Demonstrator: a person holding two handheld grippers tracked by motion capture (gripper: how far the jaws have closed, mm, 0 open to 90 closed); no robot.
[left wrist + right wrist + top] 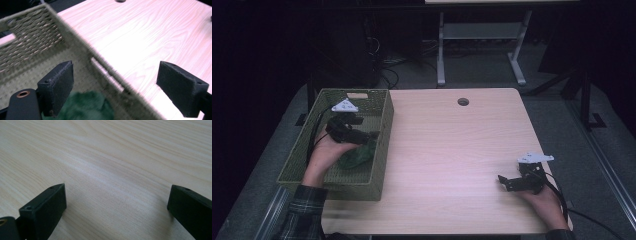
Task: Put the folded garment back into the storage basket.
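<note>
1. Overhead, in the high view, the left gripper (362,134) hangs inside the olive-green woven rectangular basket (382,150), over its near right part; the dark green soft crumpled cloth (358,156) lies on the basket floor just below and toward 5 o'clock of the claw, its long axis running roughly from 8 to 2 o'clock; the right gripper (507,182) rests low on the pale wooden table (452,145), well apart at 4 o'clock, so the left hand is plainly the nearer one.
2. In the left gripper view, the jaws stand wide apart, holding nothing; the cloth (85,106) sits at 6 o'clock, near the left pad, while the basket's right wall (105,72) runs between the pads; I judge the claw must drop and shift toward its left pad's side to straddle the cloth.
3. In the right gripper view, the jaws are spread with nothing between them, over bare table (107,157).
</note>
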